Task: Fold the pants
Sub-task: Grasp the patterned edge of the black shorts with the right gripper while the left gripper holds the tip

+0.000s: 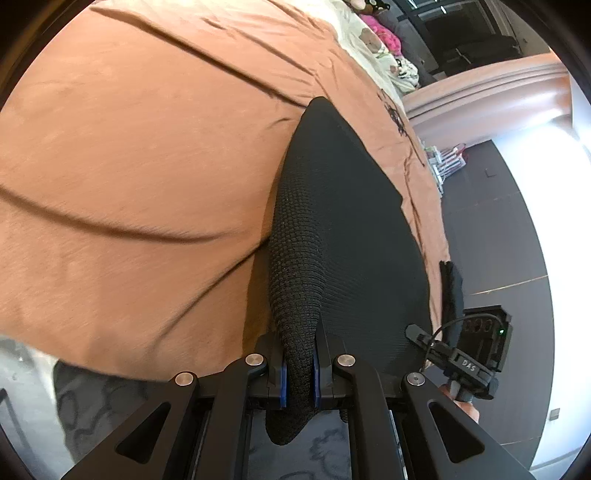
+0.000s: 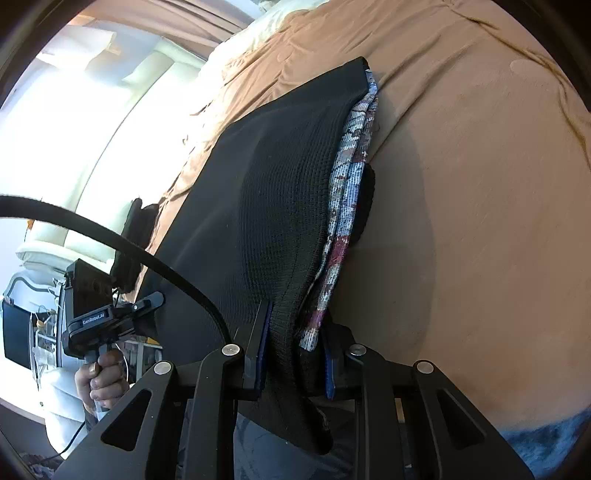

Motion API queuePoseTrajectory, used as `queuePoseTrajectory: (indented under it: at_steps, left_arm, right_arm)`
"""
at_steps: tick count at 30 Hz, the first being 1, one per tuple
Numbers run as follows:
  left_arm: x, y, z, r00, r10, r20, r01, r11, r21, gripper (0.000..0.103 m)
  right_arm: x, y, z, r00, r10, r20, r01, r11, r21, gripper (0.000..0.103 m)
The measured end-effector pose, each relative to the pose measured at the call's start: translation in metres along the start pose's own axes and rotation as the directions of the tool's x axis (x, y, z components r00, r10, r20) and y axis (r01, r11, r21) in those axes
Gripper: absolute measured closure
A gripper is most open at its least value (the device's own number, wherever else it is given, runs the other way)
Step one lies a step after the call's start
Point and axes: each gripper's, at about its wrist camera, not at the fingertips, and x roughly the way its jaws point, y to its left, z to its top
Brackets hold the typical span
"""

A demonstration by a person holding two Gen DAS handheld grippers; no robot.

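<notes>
Carrying a fold: pants (image 1: 332, 229) stretched between both grippers, hanging ahead of the fingers over the bed (image 1: 129, 166). Left gripper (image 1: 298, 373) clamped tight on a bunched black edge. Right gripper (image 2: 293, 360) closed on a thicker stack, black knit plus a patterned layer (image 2: 347, 206), probably lining, hard to say. Next: bring the held edge across to the far edge, both ends level, lay flat, then release. No containers in view.

A wrinkled orange-brown bedspread (image 1: 140, 177) covers the bed; a cream floral sheet (image 1: 354, 33) lies beyond it.
</notes>
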Motion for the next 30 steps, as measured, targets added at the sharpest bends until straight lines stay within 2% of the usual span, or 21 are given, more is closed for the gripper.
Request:
queuePoseTrajectory:
  at_steps: [4, 7, 9, 10, 11, 12, 16, 19, 25, 30]
  left_arm:
    - [0.006, 0.01, -0.006, 0.999, 0.022, -0.044, -0.022, 1.0, 0.002, 0.091]
    - [0.01, 0.013, -0.005, 0.997, 0.059, -0.053, -0.059, 0.998, -0.002, 0.076]
    - [0.01, 0.01, -0.002, 0.997, 0.064, -0.054, -0.063, 0.998, 0.012, 0.072]
    - [0.01, 0.007, 0.002, 0.996, 0.074, -0.052, -0.073, 0.997, 0.024, 0.067]
    - [0.01, 0.006, 0.003, 0.996, 0.079, -0.049, -0.078, 0.997, 0.03, 0.061]
    - [0.011, 0.003, 0.005, 0.995, 0.086, -0.042, -0.084, 0.996, 0.037, 0.059]
    - [0.014, -0.005, 0.018, 0.994, 0.109, -0.027, -0.107, 0.993, 0.057, 0.052]
    - [0.021, -0.009, 0.028, 0.993, 0.117, -0.025, -0.115, 0.991, 0.065, 0.051]
    - [0.037, -0.012, 0.049, 0.991, 0.125, -0.038, -0.121, 0.989, 0.082, 0.051]
    - [0.049, -0.011, 0.063, 0.991, 0.121, -0.051, -0.116, 0.989, 0.087, 0.051]
  right_arm:
    - [0.006, 0.002, -0.006, 1.0, -0.002, -0.012, 0.002, 1.0, -0.001, 0.083]
    - [0.003, 0.001, -0.005, 1.0, -0.02, -0.02, 0.02, 1.0, -0.013, 0.078]
    - [-0.002, 0.002, -0.002, 0.999, -0.043, -0.026, 0.042, 0.999, -0.027, 0.064]
    - [-0.006, 0.003, 0.0, 0.999, -0.048, -0.019, 0.048, 0.998, -0.032, 0.058]
    - [-0.011, 0.003, 0.002, 0.999, -0.047, -0.007, 0.046, 0.998, -0.036, 0.043]
    - [-0.016, 0.003, 0.004, 0.999, -0.042, 0.009, 0.042, 0.998, -0.037, 0.034]
    - [-0.036, -0.006, 0.026, 0.998, 0.0, 0.068, 0.001, 1.0, -0.018, 0.033]
    - [-0.038, -0.015, 0.041, 0.997, 0.027, 0.078, -0.028, 1.0, 0.005, 0.033]
    - [-0.008, -0.038, 0.068, 0.995, 0.08, 0.059, -0.086, 0.992, 0.091, 0.033]
    - [0.027, -0.041, 0.079, 0.994, 0.099, 0.042, -0.103, 0.988, 0.112, 0.03]
